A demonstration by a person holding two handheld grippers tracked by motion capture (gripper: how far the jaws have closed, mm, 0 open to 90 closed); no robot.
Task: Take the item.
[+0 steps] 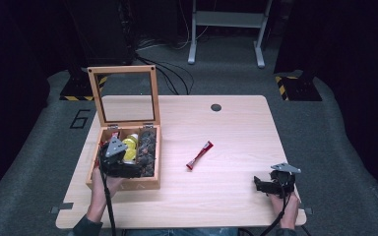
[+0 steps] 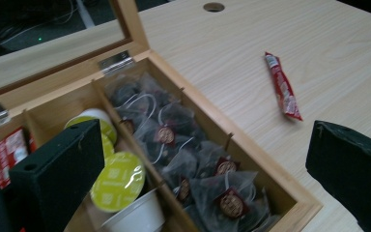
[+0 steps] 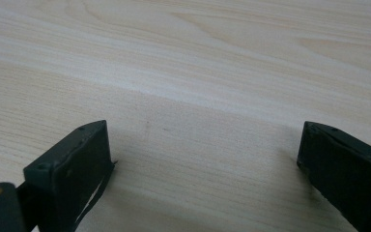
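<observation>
An open wooden box (image 1: 150, 184) (image 2: 270, 164) with a glass lid (image 1: 125, 94) stands at the table's left. Its compartments hold dark tea bags (image 2: 174, 140), yellow-lidded white capsules (image 2: 117, 181) and red sachets (image 2: 12, 150). My left gripper (image 1: 120, 164) (image 2: 203, 159) hovers over the box, open, with nothing between its jaws. One red sachet (image 1: 200, 155) (image 2: 282, 87) lies on the table's middle. My right gripper (image 1: 266, 186) (image 3: 205, 166) rests low on the bare tabletop near the front right corner, open and holding nothing.
The light wooden table (image 1: 236, 132) has a round cable hole (image 1: 216, 107) (image 2: 214, 7) near its far edge. Beyond it are a grey floor, cables and a grey metal stand (image 1: 226, 29). Black weighted bases with striped tape (image 1: 295, 88) sit at the back.
</observation>
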